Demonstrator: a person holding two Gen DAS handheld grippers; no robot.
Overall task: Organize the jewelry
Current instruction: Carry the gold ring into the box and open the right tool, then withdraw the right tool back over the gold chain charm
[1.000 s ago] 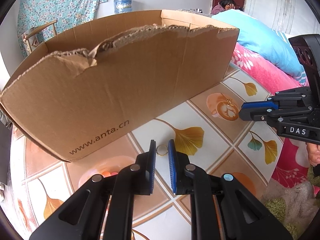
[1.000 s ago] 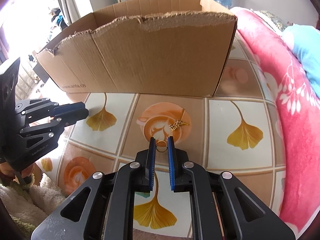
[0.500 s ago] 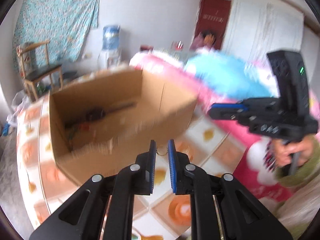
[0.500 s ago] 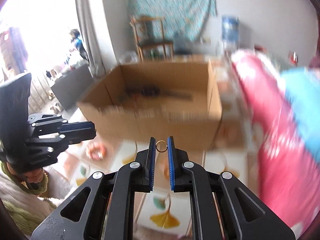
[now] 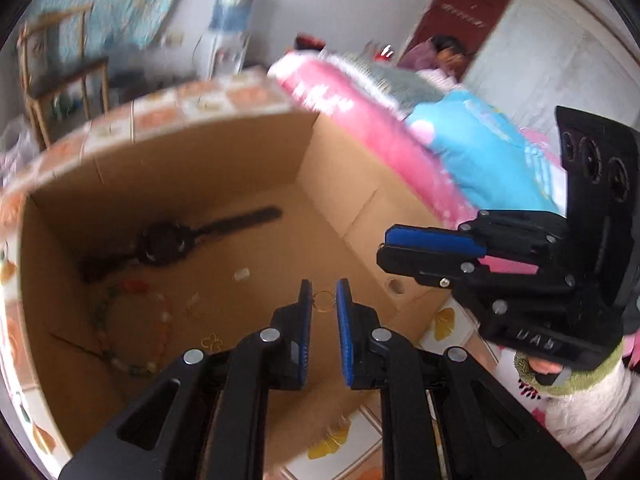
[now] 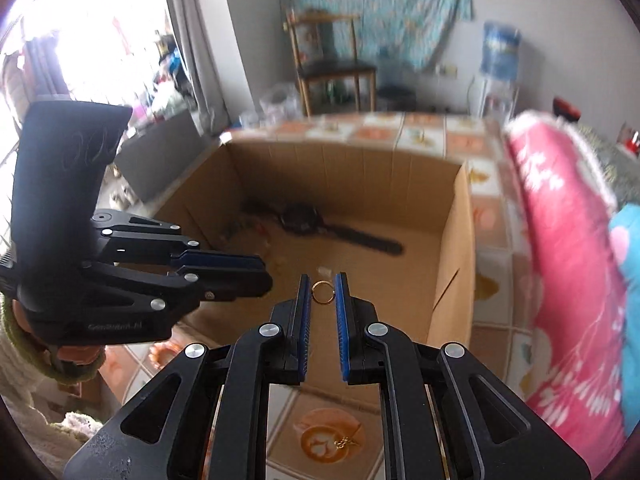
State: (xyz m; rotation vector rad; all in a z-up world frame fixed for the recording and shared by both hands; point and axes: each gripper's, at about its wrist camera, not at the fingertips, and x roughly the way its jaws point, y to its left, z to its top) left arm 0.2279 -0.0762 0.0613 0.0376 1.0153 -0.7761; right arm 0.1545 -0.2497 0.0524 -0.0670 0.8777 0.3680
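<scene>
Gold, thin and plain: small gold ring (image 5: 325,301) pinched between the blue pads of the left gripper (image 5: 323,300), jaws closed on it, held above the open brown cardboard box (image 5: 340,184). Second gold ring (image 6: 322,292) clamped the same way in the right gripper (image 6: 323,292), just over the box's near edge. Grippers side by side, near each other but apart, both tips pointing into the box.

On the box floor, far side: black wristwatch (image 5: 164,242) lying flat, strap stretched out. Left of centre, multicoloured beaded necklace (image 5: 160,332) in a loose loop; beside it a small gold clover-shaped charm (image 5: 214,342) and a small pale silvery piece (image 5: 241,275), too blurred to name.

Outside the box, near side, on the patterned tile-print table (image 6: 486,240): short gold chain piece (image 6: 346,443). Right of the table, pink floral quilt (image 6: 560,240). Far behind, wooden chair (image 6: 332,64) and water dispenser (image 6: 500,52).
</scene>
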